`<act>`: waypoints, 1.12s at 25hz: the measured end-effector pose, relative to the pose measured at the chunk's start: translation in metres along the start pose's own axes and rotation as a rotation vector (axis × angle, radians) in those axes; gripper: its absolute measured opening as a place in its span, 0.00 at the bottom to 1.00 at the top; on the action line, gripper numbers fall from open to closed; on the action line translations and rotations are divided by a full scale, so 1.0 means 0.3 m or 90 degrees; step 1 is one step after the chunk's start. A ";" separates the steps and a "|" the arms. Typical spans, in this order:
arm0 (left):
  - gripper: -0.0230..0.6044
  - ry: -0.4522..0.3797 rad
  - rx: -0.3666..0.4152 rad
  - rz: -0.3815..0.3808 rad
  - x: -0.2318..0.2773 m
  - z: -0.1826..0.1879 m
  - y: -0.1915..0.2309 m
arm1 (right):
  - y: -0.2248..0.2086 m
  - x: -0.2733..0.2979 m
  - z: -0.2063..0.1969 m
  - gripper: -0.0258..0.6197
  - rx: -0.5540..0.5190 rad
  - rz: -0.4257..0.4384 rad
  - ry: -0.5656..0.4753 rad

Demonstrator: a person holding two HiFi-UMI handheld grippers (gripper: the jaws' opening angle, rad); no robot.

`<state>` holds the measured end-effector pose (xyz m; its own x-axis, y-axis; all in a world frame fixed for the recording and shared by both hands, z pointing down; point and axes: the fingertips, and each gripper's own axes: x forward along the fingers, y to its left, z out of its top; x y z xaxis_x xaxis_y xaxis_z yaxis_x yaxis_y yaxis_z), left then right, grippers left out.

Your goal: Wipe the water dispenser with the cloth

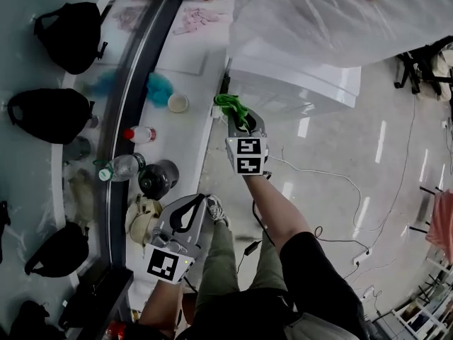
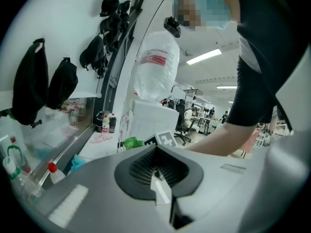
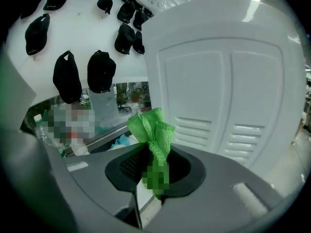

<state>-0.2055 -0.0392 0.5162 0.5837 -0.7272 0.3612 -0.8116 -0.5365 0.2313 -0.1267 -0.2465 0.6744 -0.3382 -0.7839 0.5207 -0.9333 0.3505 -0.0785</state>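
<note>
The right gripper has its jaws closed tight on a green cloth. Only the lower bunch is pinched, and the rest stands up loose above the jaws, just in front of the water dispenser. That view faces a white panel with slatted vents, and I cannot tell whether cloth and panel are touching yet. In the head view the cloth sits at the near corner of the water dispenser, with the right gripper just behind it. The main risk, as I judge it, is the small grip: dragging the cloth across the vent slats could snag the loose weave and pull it out of the jaws. The floppy top could also fold back, so that hard jaw tips rub the panel instead of cloth. A hard push high on the water dispenser might rock the big plastic-wrapped bottle on top of it. A cable trails over the floor in front of the water dispenser, where a foot could catch it. The left gripper hangs well back from the water dispenser, its jaws closed on nothing. It is close to a dark pot on the worktop, and a careless swing could knock that pot.
</note>
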 end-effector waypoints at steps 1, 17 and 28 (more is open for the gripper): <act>0.04 -0.005 0.003 0.004 0.000 0.005 0.014 | -0.002 0.019 0.001 0.17 -0.001 -0.003 0.003; 0.04 -0.058 0.000 0.017 0.153 0.035 -0.106 | -0.498 -0.209 -0.114 0.17 0.011 -0.113 0.040; 0.04 -0.073 0.003 -0.041 0.321 0.063 -0.346 | -0.781 -0.397 -0.171 0.17 0.013 -0.162 0.052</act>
<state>-0.0648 -0.0615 0.5100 0.6340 -0.7351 0.2403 -0.7723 -0.5854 0.2468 0.1385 -0.2090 0.6745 -0.0820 -0.8008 0.5934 -0.9896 0.1361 0.0470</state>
